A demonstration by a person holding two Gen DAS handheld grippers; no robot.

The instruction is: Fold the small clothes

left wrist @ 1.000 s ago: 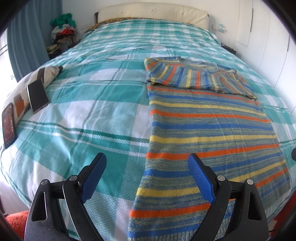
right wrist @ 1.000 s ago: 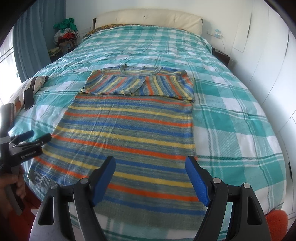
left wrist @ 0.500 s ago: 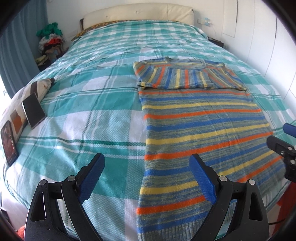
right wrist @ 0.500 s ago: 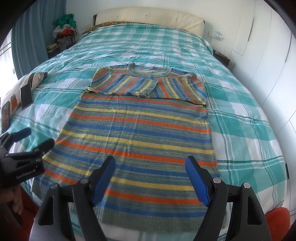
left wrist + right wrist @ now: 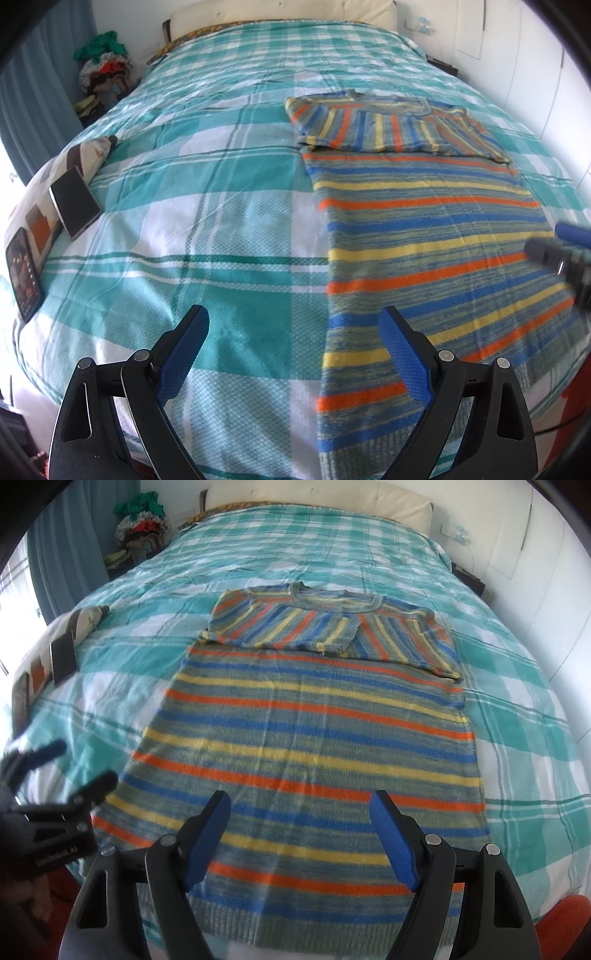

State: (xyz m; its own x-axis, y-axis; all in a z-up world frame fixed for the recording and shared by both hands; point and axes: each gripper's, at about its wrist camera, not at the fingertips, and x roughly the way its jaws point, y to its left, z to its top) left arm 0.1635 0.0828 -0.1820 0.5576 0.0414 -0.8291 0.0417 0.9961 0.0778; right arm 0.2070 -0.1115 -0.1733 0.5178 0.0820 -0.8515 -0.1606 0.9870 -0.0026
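Observation:
A knitted sweater (image 5: 306, 720) with blue, yellow and orange stripes lies flat on the teal plaid bedspread (image 5: 517, 709), its sleeves folded across the chest at the far end. My right gripper (image 5: 301, 799) hovers open above the middle of the hem, holding nothing. My left gripper (image 5: 293, 317) is also open and empty; its left finger is over bare bedspread (image 5: 184, 221) and its right finger over the left edge of the sweater (image 5: 424, 240). The left gripper (image 5: 81, 764) appears blurred at the sweater's lower left corner, and the right gripper (image 5: 554, 240) at the right edge.
Two phones (image 5: 74, 201) lie on a patterned cushion (image 5: 92, 151) at the bed's left edge. A heap of clothes (image 5: 142, 520) sits beside the headboard (image 5: 332, 498). White cupboard doors (image 5: 535, 55) run along the right, a blue curtain (image 5: 33, 92) along the left.
My right gripper has slid left along the hem, so the sweater now sits centred in its view, and it has come into the left wrist view. Both grippers stayed open.

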